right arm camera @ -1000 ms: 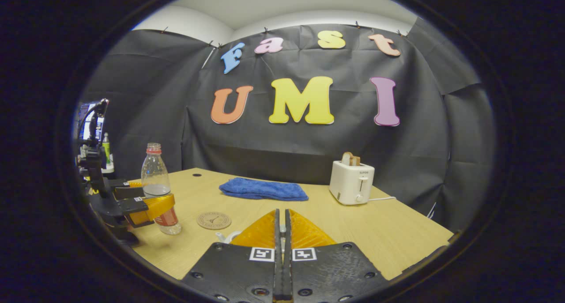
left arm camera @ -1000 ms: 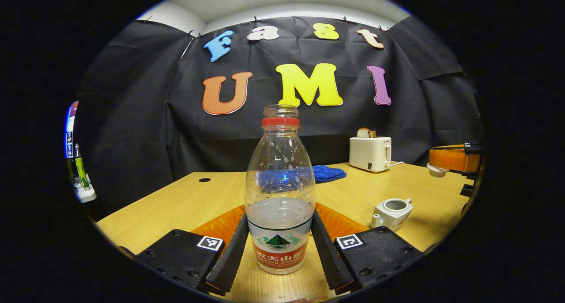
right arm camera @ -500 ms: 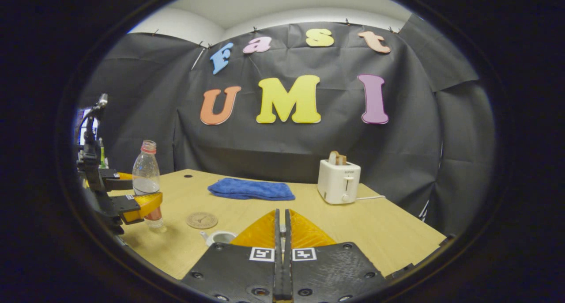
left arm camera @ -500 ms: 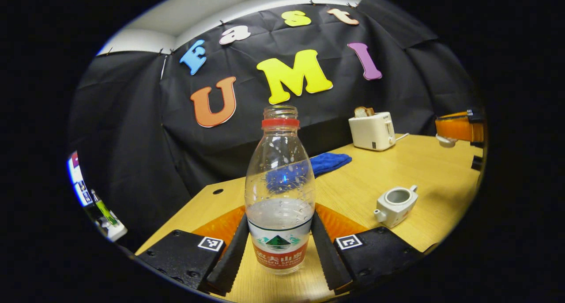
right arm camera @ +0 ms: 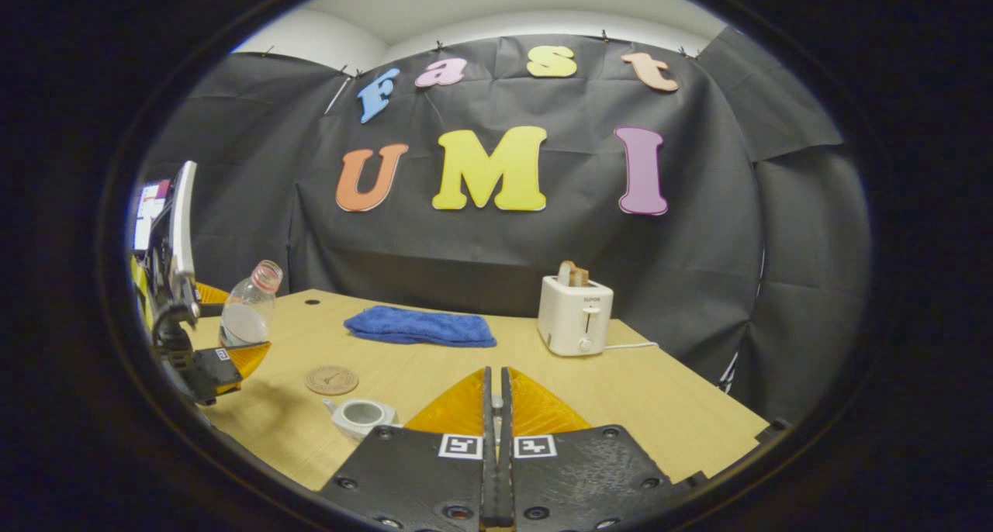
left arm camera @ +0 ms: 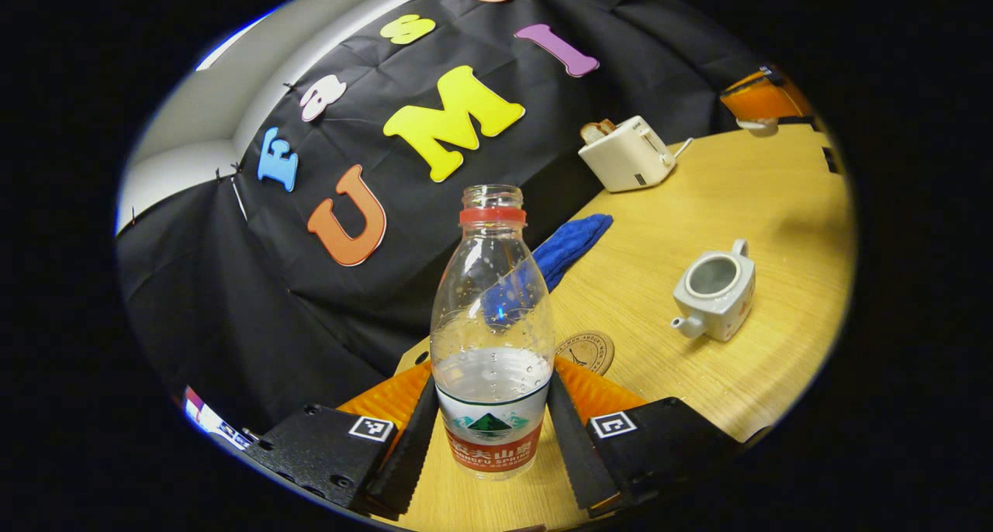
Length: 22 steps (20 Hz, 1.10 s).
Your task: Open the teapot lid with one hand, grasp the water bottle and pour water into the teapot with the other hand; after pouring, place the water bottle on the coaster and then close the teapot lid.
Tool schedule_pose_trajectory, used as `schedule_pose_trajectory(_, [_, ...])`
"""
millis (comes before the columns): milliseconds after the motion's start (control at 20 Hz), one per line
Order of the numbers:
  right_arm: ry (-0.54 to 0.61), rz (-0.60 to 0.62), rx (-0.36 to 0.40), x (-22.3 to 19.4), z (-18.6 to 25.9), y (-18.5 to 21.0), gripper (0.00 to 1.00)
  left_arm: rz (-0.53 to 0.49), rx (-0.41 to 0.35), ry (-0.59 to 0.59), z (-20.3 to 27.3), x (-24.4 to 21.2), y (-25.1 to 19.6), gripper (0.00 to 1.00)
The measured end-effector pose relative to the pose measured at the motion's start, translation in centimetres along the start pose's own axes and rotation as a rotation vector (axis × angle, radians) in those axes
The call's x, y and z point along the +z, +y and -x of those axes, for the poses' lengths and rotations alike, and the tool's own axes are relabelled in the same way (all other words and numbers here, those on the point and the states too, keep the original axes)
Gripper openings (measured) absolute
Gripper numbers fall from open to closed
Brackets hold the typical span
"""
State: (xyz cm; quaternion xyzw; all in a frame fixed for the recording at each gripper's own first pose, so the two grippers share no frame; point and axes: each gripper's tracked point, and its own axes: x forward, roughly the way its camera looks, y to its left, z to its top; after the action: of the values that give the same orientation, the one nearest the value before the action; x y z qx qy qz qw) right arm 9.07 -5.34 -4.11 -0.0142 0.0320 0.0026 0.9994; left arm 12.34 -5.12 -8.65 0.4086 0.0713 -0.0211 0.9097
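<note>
The bottle (left arm camera: 492, 338) has gone from standing upright to leaning over within the last second. In the left gripper view the desk (left arm camera: 745, 198) and the back wall now run at a steep slant where a second ago they lay level, which means the left claw (left arm camera: 491, 439) has rolled with the bottle in it. The right gripper view confirms it: the bottle (right arm camera: 247, 307) has left the desk, hangs above the desk, and its open neck leans toward the teapot (right arm camera: 358, 416).

The left claw pinches the bottle by its labelled lower part, one finger pressing on each side. The bottle carries no cap, and the water sits low in it, well short of the neck, so nothing is spilling yet.

The teapot (left arm camera: 715, 288) stands open on the desk, lid off, with the coaster (left arm camera: 583, 351) just beside it on its spout side and the blue cloth (left arm camera: 562, 245) and toaster (left arm camera: 624, 153) farther back from it.

The right claw (right arm camera: 494, 454) is pressed together; from its own view I cannot tell what it grips, though in the left gripper view a small white piece, probably the lid (left arm camera: 757, 126), hangs beneath it, high above and behind the teapot.

Judging by this, pouring is starting: the neck must travel over the teapot's mouth before the tilt deepens, or water lands on the desk.
</note>
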Motion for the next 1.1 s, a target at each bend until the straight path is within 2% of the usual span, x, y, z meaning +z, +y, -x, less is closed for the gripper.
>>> schedule_pose_trajectory(350, [0.034,0.022,-0.029,-0.6,-0.2,-0.9,0.00,-0.338,-0.037,0.047,-0.7,-0.4,-2.5,0.76])
schedule_pose_trajectory(500, [0.034,0.021,-0.042,-0.5,-0.1,-1.6,0.00,-0.444,-0.050,0.057,-0.7,-0.3,-3.4,0.76])
schedule_pose_trajectory(700, [0.032,0.028,-0.055,-0.3,-0.1,-2.2,0.00,-0.621,-0.038,0.065,-0.5,0.0,-3.7,0.76])
schedule_pose_trajectory(850, [0.033,0.028,-0.063,-0.3,0.0,-2.6,0.00,-0.719,-0.046,0.074,-0.6,0.0,-3.8,0.76])
schedule_pose_trajectory(1100, [0.040,0.023,-0.071,-0.5,-0.3,-3.1,0.00,-0.865,-0.017,0.074,-0.3,0.5,-4.0,0.76])
